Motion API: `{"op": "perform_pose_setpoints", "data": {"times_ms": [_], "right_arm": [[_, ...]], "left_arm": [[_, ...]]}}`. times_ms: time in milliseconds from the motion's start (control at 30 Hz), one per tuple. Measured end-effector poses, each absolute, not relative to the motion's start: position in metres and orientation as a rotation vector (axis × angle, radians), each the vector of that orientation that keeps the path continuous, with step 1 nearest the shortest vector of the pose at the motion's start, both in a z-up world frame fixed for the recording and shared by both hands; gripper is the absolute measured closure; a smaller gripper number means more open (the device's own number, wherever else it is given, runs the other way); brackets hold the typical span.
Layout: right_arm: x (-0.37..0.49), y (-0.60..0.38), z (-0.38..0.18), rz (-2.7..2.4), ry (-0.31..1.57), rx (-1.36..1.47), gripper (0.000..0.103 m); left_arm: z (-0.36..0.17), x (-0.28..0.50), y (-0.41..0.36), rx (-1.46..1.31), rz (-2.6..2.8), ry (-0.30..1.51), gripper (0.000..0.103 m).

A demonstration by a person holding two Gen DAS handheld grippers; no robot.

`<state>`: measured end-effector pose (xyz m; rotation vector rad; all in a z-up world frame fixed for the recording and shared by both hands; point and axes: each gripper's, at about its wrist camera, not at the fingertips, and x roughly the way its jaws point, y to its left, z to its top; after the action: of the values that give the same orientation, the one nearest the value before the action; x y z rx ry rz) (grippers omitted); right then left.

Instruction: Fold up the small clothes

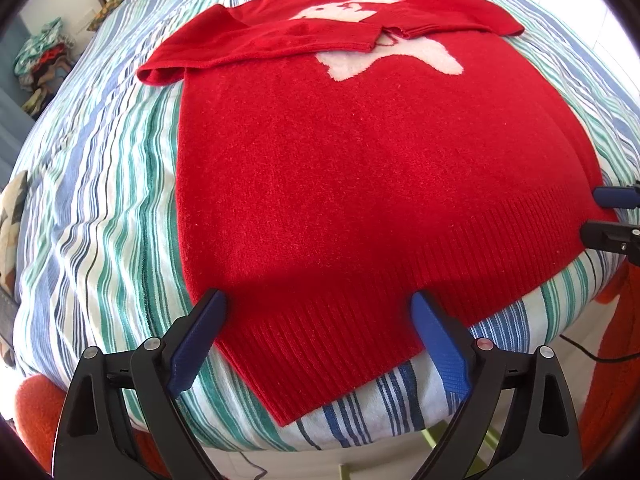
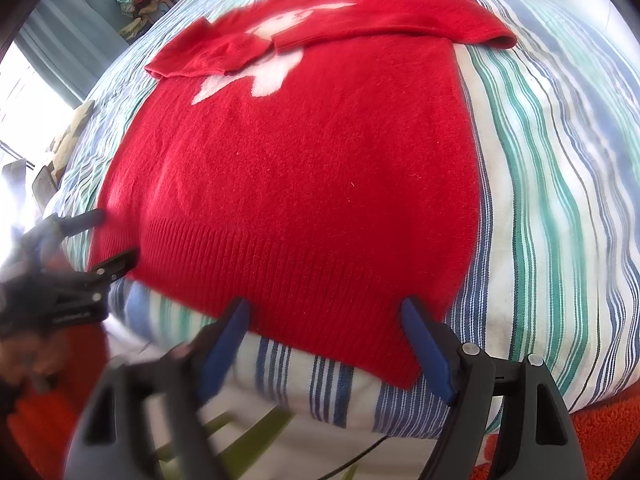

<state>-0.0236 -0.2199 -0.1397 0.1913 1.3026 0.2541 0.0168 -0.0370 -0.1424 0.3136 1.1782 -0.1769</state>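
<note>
A small red knitted sweater (image 1: 360, 160) with a white figure lies flat on a striped bed cover (image 1: 100, 200), both sleeves folded across its chest. It also shows in the right wrist view (image 2: 304, 176). My left gripper (image 1: 320, 304) is open, its blue fingers either side of the ribbed hem near the sweater's left bottom corner. My right gripper (image 2: 324, 308) is open at the hem near the right bottom corner. Each gripper shows in the other's view, the right one (image 1: 600, 216) at the frame's right edge, the left one (image 2: 104, 240) at the left edge.
The bed's near edge runs just under both grippers, with an orange rug (image 2: 616, 432) and a dark cable (image 1: 580, 350) below. A heap of clothes (image 1: 44, 56) stands at the far left past the bed. Curtains (image 2: 68, 36) hang to the left.
</note>
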Motion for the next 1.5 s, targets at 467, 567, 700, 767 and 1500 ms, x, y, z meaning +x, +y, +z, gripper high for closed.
{"op": "perform_pose_setpoints", "data": {"times_ms": [467, 567, 700, 767, 1500], "right_arm": [[-0.024, -0.215, -0.14, 0.257, 1.305, 0.17, 0.021], [-0.024, -0.215, -0.14, 0.257, 1.305, 0.17, 0.021], [-0.025, -0.215, -0.14, 0.257, 1.307, 0.17, 0.021], [-0.025, -0.217, -0.134, 0.263, 1.331, 0.171, 0.022], [0.142, -0.152, -0.117, 0.445, 1.031, -0.382, 0.023]], "left_arm": [[-0.143, 0.016, -0.037, 0.315, -0.176, 1.178, 0.006], [-0.143, 0.016, -0.037, 0.316, -0.175, 1.178, 0.006], [-0.134, 0.013, -0.031, 0.306, -0.183, 1.209, 0.006], [-0.118, 0.008, -0.016, 0.248, -0.188, 1.23, 0.006], [-0.094, 0.016, 0.11, -0.077, 0.226, 1.075, 0.006]]}}
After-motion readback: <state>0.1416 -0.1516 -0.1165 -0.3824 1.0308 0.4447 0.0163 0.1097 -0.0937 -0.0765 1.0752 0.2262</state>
